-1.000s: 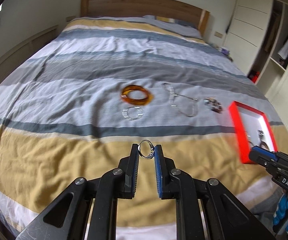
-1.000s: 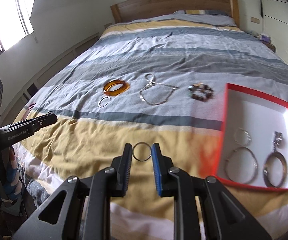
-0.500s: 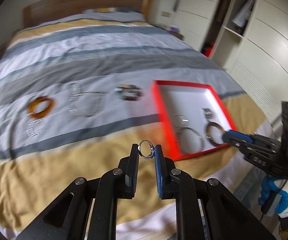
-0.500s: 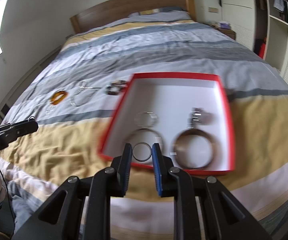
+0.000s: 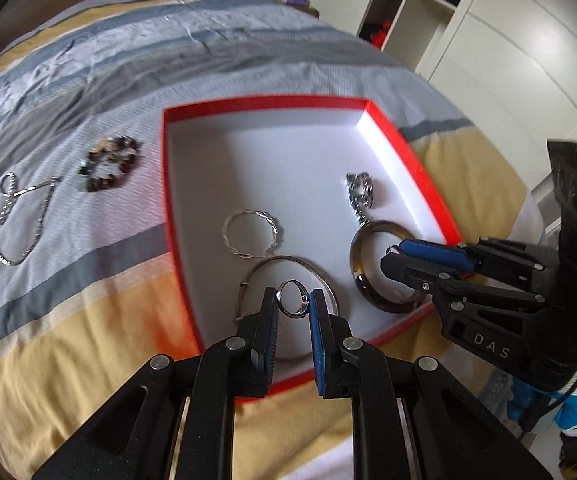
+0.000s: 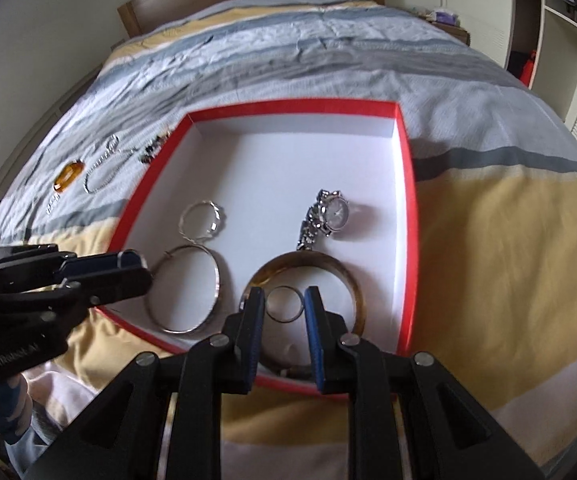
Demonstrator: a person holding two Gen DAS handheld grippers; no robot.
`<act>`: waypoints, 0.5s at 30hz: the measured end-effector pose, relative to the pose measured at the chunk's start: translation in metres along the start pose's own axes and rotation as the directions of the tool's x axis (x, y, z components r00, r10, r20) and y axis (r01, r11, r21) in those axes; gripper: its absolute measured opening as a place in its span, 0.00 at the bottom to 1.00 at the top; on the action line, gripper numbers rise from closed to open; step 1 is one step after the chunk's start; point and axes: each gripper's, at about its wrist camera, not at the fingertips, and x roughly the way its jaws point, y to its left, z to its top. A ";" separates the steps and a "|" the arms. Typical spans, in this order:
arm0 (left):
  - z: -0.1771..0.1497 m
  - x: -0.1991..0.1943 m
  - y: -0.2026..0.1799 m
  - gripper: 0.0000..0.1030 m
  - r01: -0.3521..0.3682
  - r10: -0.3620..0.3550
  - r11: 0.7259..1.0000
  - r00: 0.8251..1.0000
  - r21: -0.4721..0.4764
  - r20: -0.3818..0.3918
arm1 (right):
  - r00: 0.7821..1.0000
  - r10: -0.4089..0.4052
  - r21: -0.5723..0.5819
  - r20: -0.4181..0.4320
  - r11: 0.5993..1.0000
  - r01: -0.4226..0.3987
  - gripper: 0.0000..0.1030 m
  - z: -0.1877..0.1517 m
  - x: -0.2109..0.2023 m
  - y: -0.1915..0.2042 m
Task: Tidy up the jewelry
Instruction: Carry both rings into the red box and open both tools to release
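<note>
A red-rimmed white box [image 5: 408, 152] [image 6: 406, 184] lies on the striped bed. In it are a twisted silver bangle [image 5: 250, 234] [image 6: 202, 220], a plain silver bangle [image 5: 320, 276] [image 6: 186, 290], a brown bangle [image 5: 362, 264] [image 6: 316, 260] and a watch [image 5: 362, 192] [image 6: 328, 216]. My left gripper [image 5: 293, 305] is shut on a silver ring with a stone [image 5: 294, 300], held over the box's near edge. My right gripper [image 6: 284, 305] is shut on a plain ring [image 6: 285, 305], held above the brown bangle.
On the bedspread left of the box lie a beaded bracelet [image 5: 108, 164], a silver chain [image 5: 20, 220] [image 6: 102, 172] and an amber bangle [image 6: 68, 176]. White wardrobes [image 5: 508, 40] stand to the right of the bed. A wooden headboard [image 6: 248, 4] is at the far end.
Both grippers have swung right and forward from the bedspread to over the red box, each still holding its ring. The box now fills the middle of both views.
</note>
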 end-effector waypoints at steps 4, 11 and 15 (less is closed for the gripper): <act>0.001 0.018 0.000 0.14 -0.008 0.008 1.000 0.999 0.004 -0.048 | 1.000 -0.012 -0.012 -0.029 1.000 0.011 0.19 0.001 0.009 -0.004; 0.001 0.032 0.000 0.15 -0.049 0.050 0.999 0.997 0.018 -0.065 | 0.998 -0.017 -0.069 -0.067 0.998 0.013 0.20 0.002 0.013 -0.001; 0.001 0.031 -0.002 0.17 -0.056 0.057 0.998 0.996 0.016 -0.066 | 0.998 -0.015 -0.050 -0.065 0.999 0.011 0.20 0.000 0.009 -0.004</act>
